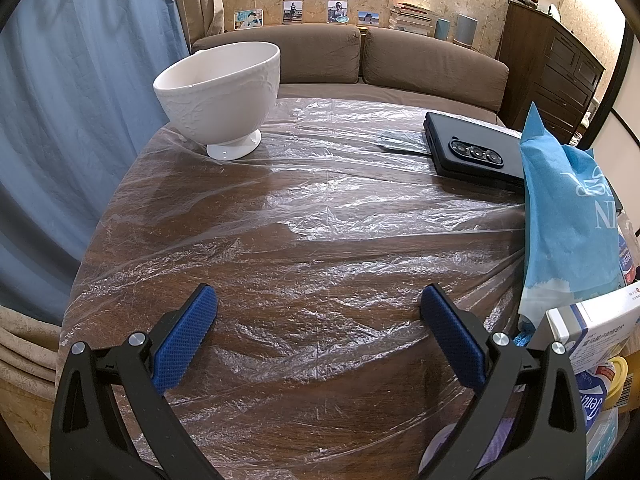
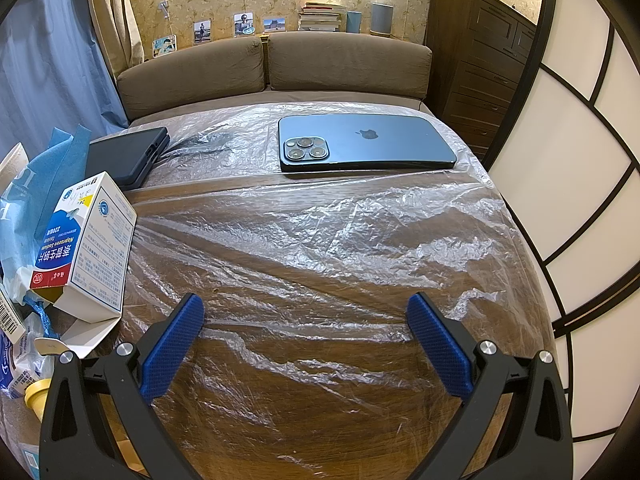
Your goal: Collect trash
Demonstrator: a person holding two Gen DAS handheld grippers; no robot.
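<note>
A pile of trash sits between the two views: a blue paper bag (image 1: 568,216) (image 2: 52,168), an opened white and blue medicine box (image 2: 86,248) (image 1: 592,328), wrappers and a yellow cap (image 2: 34,396). My left gripper (image 1: 318,304) hovers open over the wooden table (image 1: 280,264), with the pile at its right. My right gripper (image 2: 306,312) is open too, and the pile lies to its left. Neither holds anything.
Crinkled clear plastic film (image 2: 340,232) covers the table. A white footed bowl (image 1: 220,92) stands far left, a black phone (image 1: 476,148) (image 2: 128,156) mid-table and a blue phone (image 2: 364,142) far right. Behind are a brown sofa (image 1: 360,56), a dresser (image 2: 476,64) and a blue curtain (image 1: 60,120).
</note>
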